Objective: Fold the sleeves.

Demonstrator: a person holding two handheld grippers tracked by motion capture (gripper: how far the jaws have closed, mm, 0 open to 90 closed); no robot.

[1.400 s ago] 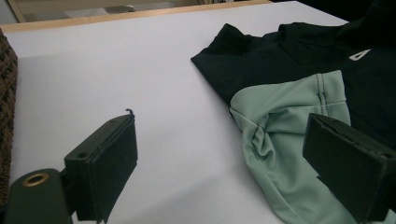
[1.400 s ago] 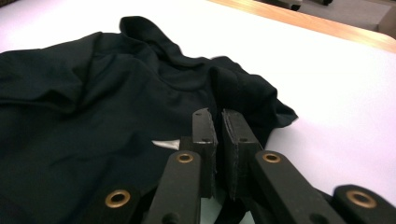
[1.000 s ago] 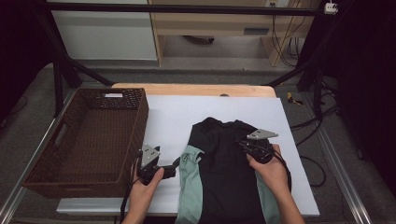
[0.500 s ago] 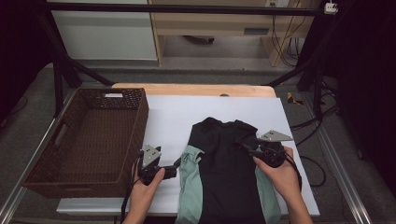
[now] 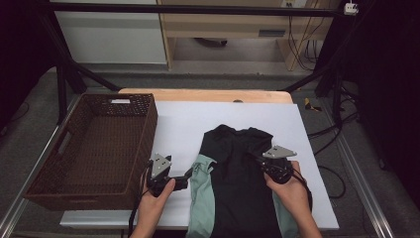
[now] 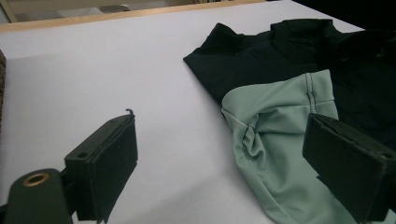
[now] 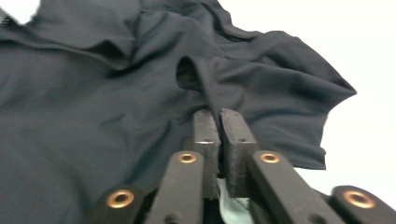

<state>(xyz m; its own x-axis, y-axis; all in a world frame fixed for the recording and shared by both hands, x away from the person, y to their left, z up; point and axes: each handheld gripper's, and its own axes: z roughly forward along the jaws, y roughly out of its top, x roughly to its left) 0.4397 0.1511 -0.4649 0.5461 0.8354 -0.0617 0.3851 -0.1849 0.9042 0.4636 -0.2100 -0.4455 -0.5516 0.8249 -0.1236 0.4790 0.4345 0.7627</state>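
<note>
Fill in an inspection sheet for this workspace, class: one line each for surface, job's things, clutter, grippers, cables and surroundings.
Surface: white table top, wooden strip along its far edge.
Job's things: black garment lying flat, mint sleeve at its left; brown wicker basket left of it.
Clutter: nothing seen.
Grippers: left gripper open beside the mint sleeve; right gripper just closed, pinching a fold of the black garment.
Cables: cable trailing right of the table.
Surroundings: black frame, pale cabinets behind.
</note>
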